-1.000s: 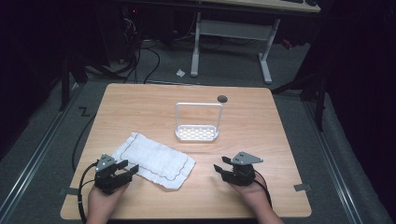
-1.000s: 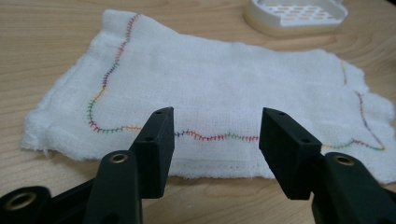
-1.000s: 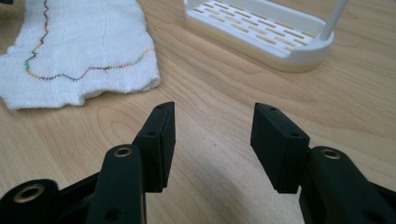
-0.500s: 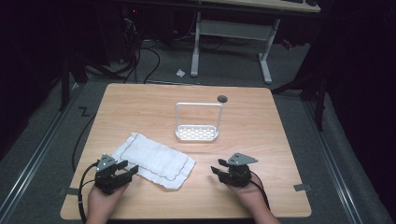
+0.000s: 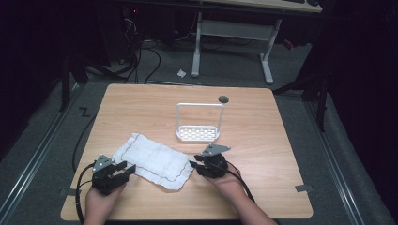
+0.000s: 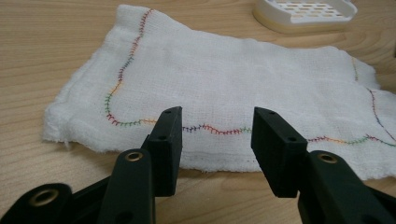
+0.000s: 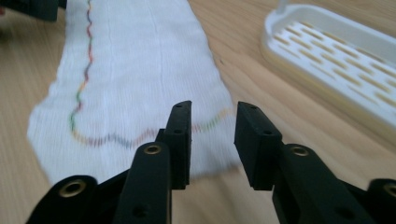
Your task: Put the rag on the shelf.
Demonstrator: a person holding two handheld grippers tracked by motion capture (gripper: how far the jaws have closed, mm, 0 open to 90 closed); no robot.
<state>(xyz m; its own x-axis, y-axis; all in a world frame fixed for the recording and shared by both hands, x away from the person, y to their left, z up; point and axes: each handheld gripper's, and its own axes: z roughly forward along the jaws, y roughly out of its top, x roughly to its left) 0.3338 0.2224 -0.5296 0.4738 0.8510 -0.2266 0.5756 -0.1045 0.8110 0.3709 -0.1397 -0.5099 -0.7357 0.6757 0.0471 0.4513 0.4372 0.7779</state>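
A white cloth (image 5: 154, 160) with a wavy multicoloured stitched border lies flat on the wooden table (image 5: 281, 140), near the front. My left gripper (image 5: 123, 168) sits at the cloth's left end, open, its jaws just short of the cloth (image 6: 224, 88) edge. My right gripper (image 5: 193, 165) is at the cloth's right corner, open with nothing between the jaws; the cloth (image 7: 135, 79) edge lies right under and beyond them.
A white slotted tray with an upright wire frame (image 5: 198, 133) stands behind the cloth at mid-table, also seen as the tray (image 7: 336, 60) right of the right jaws and the tray (image 6: 303, 14) far off. A small dark disc (image 5: 223, 99) lies near the table's back edge.
My right gripper has moved left across the table to the cloth's right corner. The left gripper has stayed put.
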